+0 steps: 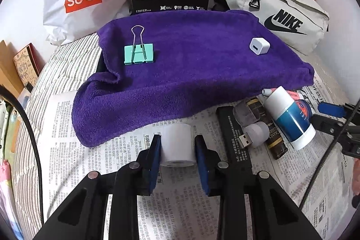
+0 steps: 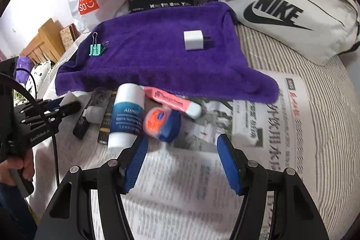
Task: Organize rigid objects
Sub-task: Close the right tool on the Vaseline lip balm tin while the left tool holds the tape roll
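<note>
Left gripper [image 1: 177,145] has its blue fingers [image 1: 156,156] pressed on either side of a white paper roll [image 1: 177,144], sitting on newspaper [image 1: 94,150] at the purple towel's [image 1: 191,66] near edge. At its two o'clock: a USB stick [image 1: 254,134] and a white-and-blue tube [image 1: 290,118]. Right gripper [image 2: 182,150], fingers wide apart, holds nothing; the round orange-lidded tin [image 2: 160,123] lies at eleven o'clock. On the towel, a green binder clip [image 1: 138,53] and a white charger [image 1: 259,45].
</note>
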The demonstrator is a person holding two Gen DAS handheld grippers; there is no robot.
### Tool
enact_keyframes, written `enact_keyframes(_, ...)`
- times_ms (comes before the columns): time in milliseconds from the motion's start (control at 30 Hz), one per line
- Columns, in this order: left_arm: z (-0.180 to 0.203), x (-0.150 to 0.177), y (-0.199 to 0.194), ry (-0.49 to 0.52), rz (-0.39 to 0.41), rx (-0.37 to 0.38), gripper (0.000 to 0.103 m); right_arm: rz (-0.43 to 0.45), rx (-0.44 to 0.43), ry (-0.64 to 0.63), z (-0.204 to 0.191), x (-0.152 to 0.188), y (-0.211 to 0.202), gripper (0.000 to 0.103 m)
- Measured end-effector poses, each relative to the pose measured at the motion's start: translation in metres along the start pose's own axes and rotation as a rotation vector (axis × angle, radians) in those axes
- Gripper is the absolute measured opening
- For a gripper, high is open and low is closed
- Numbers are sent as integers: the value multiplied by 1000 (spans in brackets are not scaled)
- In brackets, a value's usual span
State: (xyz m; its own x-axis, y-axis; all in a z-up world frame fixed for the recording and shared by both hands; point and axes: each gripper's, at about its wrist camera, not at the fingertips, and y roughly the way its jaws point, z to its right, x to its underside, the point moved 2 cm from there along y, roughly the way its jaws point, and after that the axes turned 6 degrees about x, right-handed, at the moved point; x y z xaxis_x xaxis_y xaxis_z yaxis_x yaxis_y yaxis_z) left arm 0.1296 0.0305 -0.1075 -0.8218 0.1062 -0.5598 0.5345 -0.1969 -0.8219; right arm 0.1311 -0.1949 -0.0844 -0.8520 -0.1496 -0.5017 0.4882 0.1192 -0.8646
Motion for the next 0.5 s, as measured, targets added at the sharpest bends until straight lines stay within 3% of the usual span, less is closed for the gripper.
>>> enact_keyframes(333,1,0,-1,8,2,10,29,-9,35,20,-16,-12,16,62)
enact_keyframes(500,0,0,-2,21,-1,17,29,-15,86,-12,-21,-8,23,43)
